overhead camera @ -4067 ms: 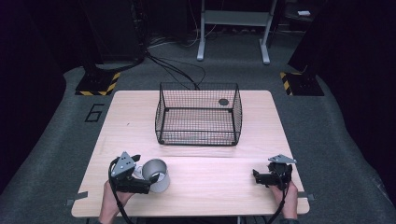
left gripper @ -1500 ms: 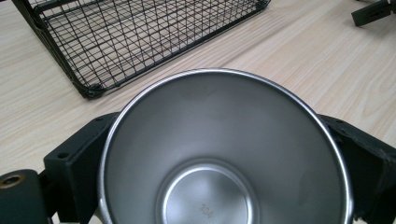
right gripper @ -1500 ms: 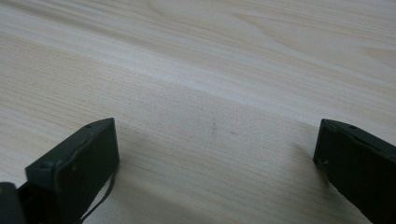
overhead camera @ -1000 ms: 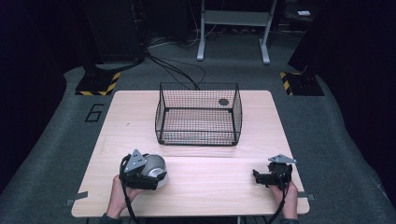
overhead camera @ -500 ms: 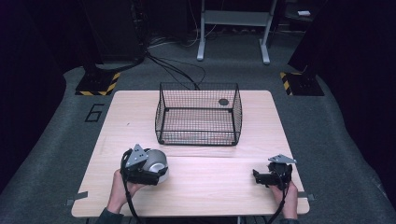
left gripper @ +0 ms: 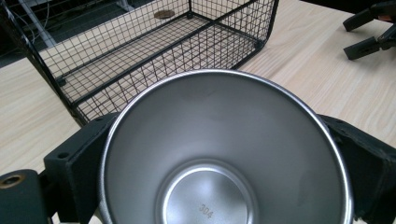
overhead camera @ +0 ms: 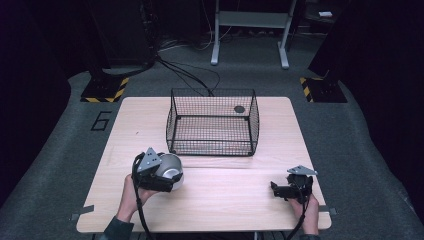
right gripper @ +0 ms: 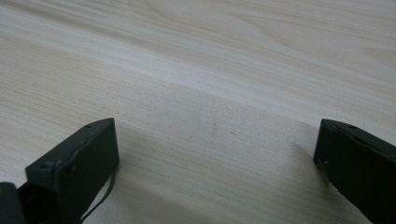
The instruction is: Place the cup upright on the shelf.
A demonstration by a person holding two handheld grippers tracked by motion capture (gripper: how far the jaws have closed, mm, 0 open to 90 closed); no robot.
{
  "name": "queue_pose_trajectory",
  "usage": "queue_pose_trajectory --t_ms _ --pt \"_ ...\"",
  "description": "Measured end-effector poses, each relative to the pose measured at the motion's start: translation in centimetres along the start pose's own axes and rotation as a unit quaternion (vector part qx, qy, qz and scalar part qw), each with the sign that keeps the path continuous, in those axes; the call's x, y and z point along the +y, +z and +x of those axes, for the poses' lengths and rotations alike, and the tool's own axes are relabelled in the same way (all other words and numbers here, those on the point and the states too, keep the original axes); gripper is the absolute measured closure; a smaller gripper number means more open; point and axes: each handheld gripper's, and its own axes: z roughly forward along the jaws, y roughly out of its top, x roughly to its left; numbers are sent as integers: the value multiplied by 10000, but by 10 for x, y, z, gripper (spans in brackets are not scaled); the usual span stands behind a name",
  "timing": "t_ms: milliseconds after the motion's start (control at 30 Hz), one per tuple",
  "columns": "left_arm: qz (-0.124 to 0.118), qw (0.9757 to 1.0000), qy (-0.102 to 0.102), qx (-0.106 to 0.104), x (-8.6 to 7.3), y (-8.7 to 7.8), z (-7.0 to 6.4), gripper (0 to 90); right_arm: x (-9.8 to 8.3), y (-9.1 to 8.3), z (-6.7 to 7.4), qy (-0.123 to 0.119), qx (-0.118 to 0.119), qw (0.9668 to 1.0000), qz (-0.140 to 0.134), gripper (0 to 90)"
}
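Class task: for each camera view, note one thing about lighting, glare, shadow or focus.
High view: the pale wooden table is lit, the floor around it nearly black. Left gripper view: soft glare on the round shiny steel cup, sharp enough to read 304. Right gripper view: the black fingers are blurred and cast soft shadows.

Wire basket [left gripper: 154,51] just beyond jaws in left gripper view, standing on wooden table [left gripper: 28,116]. Small dark round disc [left gripper: 163,14] at basket's far corner. Bare tabletop between jaws in right gripper view.
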Motion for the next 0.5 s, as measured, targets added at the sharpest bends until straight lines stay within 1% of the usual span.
queue_pose_trajectory --t_ms 33,100,133,167,200,233,267,333,367,400,467,500 --pt "6 10000 24 21 2 0 0 64 0 0 0 -1 0 10000 0 0" --pt "-5 10000 10 4 3 1 0 64 0 0 0 1 0 10000 1 0" --pt "-21 10000 60 13 6 1 1 64 0 0 0 -2 1 10000 1 0" --pt "-32 10000 40 14 7 2 0 64 0 0 0 -2 2 10000 2 0" --pt "-29 10000 86 6 8 2 1 64 0 0 0 -3 3 10000 1 0" --pt "-27 10000 72 2 10 2 1 64 0 0 0 -4 4 10000 2 0" --pt "-38 9999 107 1 11 3 1 64 0 0 0 -1 3 10000 1 0" --pt "-47 9999 123 -2 14 3 1 64 0 0 0 -2 4 10000 1 0" --pt "-64 9999 97 -20 15 3 1 64 0 0 0 -2 3 10000 1 0" --pt "-62 9999 149 -10 16 3 2 64 0 0 0 -3 4 10000 1 0" --pt "-66 9999 118 -41 18 3 2 64 0 0 0 -4 4 10000 1 0" --pt "-95 9998 147 -15 19 3 3 64 0 0 0 -3 4 10000 1 0"
